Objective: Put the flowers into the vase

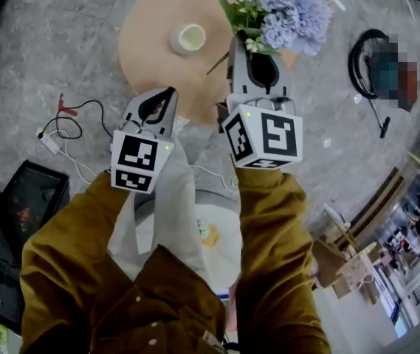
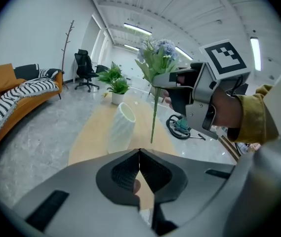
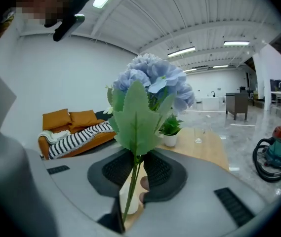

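Head view, from the left: a tangle of cable [image 1: 66,120] lies on the floor, then the left gripper [image 1: 167,94] hangs by the near edge of the wooden worktop [image 1: 143,57]. Its fingers [image 2: 123,174] are clenched together on nothing, as the left gripper view shows. Further along, the white ribbed vase [image 1: 189,37] stands upright on the worktop, with nothing visible inside. To its right the right gripper [image 1: 255,50] carries the flowers [image 1: 283,9] in the air, fingers grasping the green stem [image 2: 153,115], with blue blooms above and the free end hanging below. The bunch is clear of the vase. In the left gripper view the stem tip hangs right of the vase mouth, though depth is hard to judge. At far right a vacuum cleaner [image 1: 372,68] sits on the floor. The step in hand looks like the carry toward the vase. The next move calls for bringing the stem tip over the mouth, near upright, and lowering it in before letting go. The rim could catch the stem and tip the vase, and the free left gripper could steady it.
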`<state>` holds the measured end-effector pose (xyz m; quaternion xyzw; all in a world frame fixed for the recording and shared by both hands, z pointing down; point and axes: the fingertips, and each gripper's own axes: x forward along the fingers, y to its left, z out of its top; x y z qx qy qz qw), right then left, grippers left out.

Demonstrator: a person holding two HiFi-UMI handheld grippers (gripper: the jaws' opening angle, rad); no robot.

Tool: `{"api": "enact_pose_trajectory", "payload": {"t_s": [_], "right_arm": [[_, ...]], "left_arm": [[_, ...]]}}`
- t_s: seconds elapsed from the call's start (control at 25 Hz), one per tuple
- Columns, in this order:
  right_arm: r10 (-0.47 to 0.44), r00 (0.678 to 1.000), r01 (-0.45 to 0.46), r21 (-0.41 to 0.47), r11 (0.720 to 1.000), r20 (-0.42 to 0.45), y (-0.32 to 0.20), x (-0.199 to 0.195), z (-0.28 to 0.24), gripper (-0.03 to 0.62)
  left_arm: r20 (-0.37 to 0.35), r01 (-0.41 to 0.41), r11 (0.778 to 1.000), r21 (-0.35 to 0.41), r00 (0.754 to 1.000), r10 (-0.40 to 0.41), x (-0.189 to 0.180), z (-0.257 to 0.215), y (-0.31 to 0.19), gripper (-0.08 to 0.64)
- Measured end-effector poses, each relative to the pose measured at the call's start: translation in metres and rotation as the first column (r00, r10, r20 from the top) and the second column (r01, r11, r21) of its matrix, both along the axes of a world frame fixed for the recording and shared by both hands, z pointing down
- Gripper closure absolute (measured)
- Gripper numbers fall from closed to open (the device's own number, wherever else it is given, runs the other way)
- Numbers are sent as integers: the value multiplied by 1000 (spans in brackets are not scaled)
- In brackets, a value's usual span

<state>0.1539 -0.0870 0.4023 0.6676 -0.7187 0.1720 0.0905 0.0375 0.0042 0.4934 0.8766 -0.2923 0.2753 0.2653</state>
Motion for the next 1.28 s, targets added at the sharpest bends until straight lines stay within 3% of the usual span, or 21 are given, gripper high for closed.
{"api": "enact_pose_trajectory", "payload": {"t_s": [0.44,1.28], "right_arm": [[50,998,-43,166,985,-35,-2,-15,-46,528],[35,999,-36,289,957,10,-21,-38,-65,520]], "left_arm": [[-1,26,999,26,1000,-26,-17,-1,-21,558],[-29,40,998,39,999,-39,-19,-5,-31,558]]}}
